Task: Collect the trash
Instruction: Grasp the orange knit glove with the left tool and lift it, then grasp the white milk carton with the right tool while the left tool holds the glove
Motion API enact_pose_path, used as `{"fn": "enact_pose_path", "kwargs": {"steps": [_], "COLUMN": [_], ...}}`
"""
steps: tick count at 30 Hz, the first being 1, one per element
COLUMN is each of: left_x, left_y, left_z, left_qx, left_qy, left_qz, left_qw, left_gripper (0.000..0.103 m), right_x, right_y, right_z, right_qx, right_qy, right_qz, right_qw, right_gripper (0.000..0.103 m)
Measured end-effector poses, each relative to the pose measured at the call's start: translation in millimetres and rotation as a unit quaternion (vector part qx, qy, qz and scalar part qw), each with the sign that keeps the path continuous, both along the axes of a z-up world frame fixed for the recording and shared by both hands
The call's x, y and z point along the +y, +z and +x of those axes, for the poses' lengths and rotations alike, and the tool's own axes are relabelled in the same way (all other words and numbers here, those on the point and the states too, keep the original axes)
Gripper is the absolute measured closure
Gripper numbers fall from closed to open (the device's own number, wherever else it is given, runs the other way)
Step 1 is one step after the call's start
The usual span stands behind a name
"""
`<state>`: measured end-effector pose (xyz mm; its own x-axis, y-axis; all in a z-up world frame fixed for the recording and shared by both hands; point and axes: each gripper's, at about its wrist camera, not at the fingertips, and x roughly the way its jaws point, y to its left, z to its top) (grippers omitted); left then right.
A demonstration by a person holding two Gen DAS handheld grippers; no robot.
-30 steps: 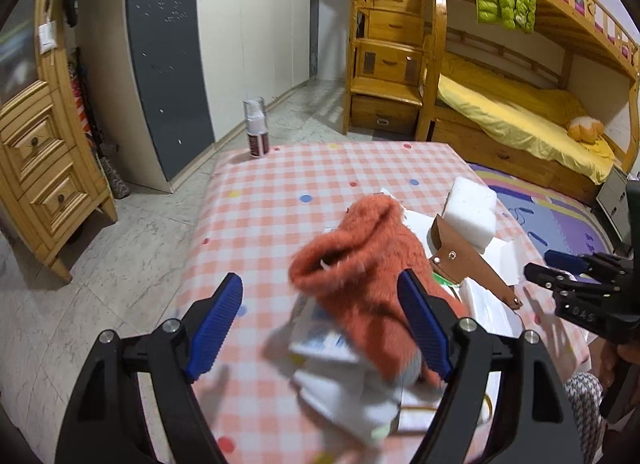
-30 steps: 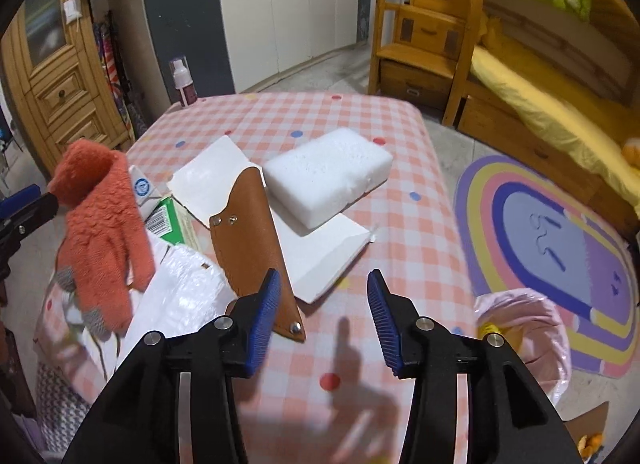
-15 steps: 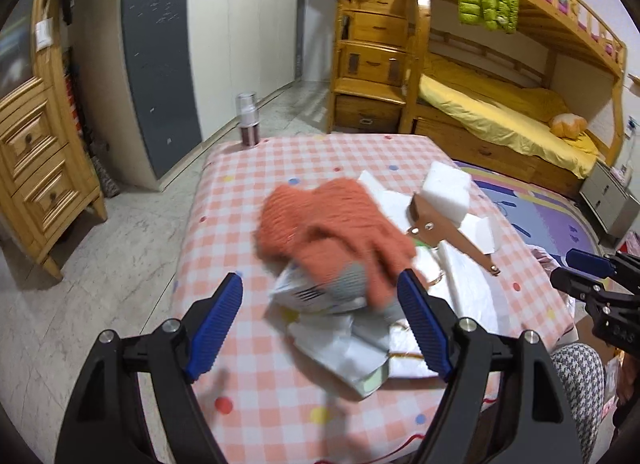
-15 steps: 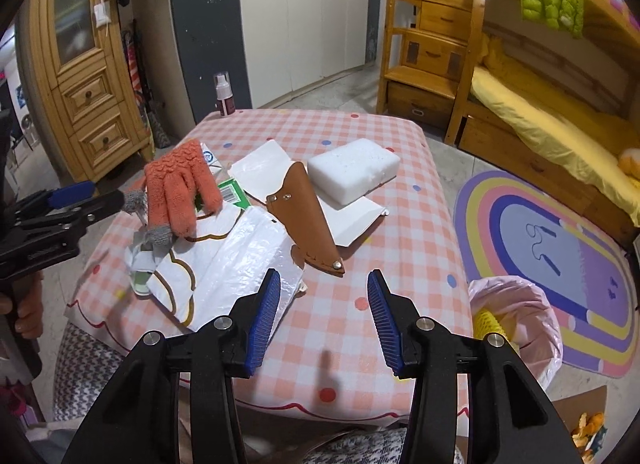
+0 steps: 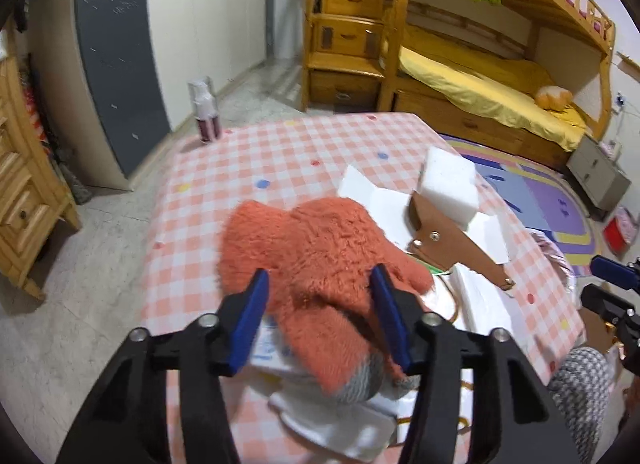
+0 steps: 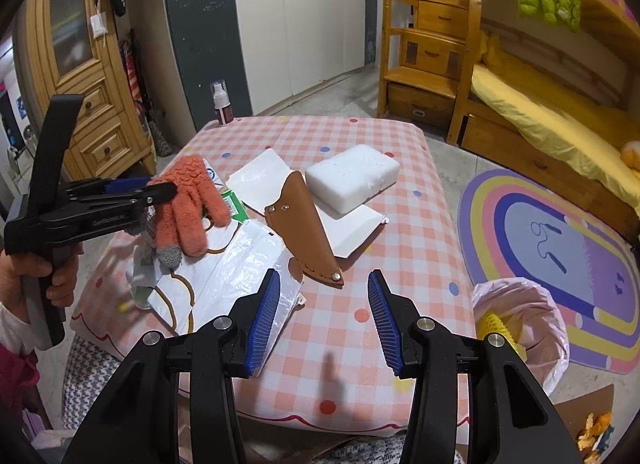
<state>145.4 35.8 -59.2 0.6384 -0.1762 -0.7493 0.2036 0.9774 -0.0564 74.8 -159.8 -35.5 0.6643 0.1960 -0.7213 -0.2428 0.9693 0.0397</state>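
Note:
An orange fuzzy glove (image 5: 316,248) lies on a pile of white papers and wrappers on the pink checked table (image 5: 280,152). My left gripper (image 5: 320,304) is open with its jaws on either side of the glove's cuff end. In the right wrist view the left gripper (image 6: 160,188) sits at the glove (image 6: 188,204). My right gripper (image 6: 324,316) is open and empty above the table's near edge. A white foam block (image 6: 352,178), a brown leather sheath (image 6: 304,224) and a white plastic bag (image 6: 236,276) lie on the table.
A pink-lined trash bin (image 6: 520,324) with something yellow inside stands on the floor right of the table. A small spray bottle (image 6: 222,104) stands at the table's far left corner. A bunk bed (image 6: 540,104) and wooden drawers (image 6: 92,120) flank the table.
My left gripper has moved forward over the glove and its jaws have narrowed around it. My right gripper has pulled back and up from the table.

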Motion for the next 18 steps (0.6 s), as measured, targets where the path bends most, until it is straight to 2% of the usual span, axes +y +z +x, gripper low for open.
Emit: {"fn": "enact_pose_path", "kwargs": {"steps": [2, 3, 5, 9, 11, 18], "left_x": [-6, -11, -16, -19, -19, -9], "left_y": [0, 1, 7, 29, 47, 104], "left_z": [1, -1, -3, -8, -11, -39], "left_qx": [-0.002, -0.014, -0.029, -0.061, -0.08, -0.146], "left_qy": [-0.012, -0.016, -0.02, -0.022, -0.022, -0.003], "left_qz": [-0.001, 0.012, 0.021, 0.014, 0.003, -0.016], "left_qw": [0.9999, 0.9997, 0.9992, 0.9978, 0.9965, 0.9891], "left_gripper": [0.077, 0.084, 0.091, 0.092, 0.092, 0.092], "right_x": [-1, -1, -2, -3, -5, -3], "right_y": [-1, -1, -1, 4, 8, 21], "right_z": [2, 2, 3, 2, 2, -9], "right_qx": [0.001, 0.001, -0.001, -0.011, -0.016, -0.034], "right_qy": [0.0, 0.0, 0.0, 0.0, -0.003, 0.001], "right_qz": [0.001, 0.002, 0.003, 0.004, 0.009, 0.012], "right_qw": [1.0, 1.0, 1.0, 1.0, 1.0, 0.999], "right_gripper": [0.056, 0.056, 0.056, 0.055, 0.048, 0.038]}}
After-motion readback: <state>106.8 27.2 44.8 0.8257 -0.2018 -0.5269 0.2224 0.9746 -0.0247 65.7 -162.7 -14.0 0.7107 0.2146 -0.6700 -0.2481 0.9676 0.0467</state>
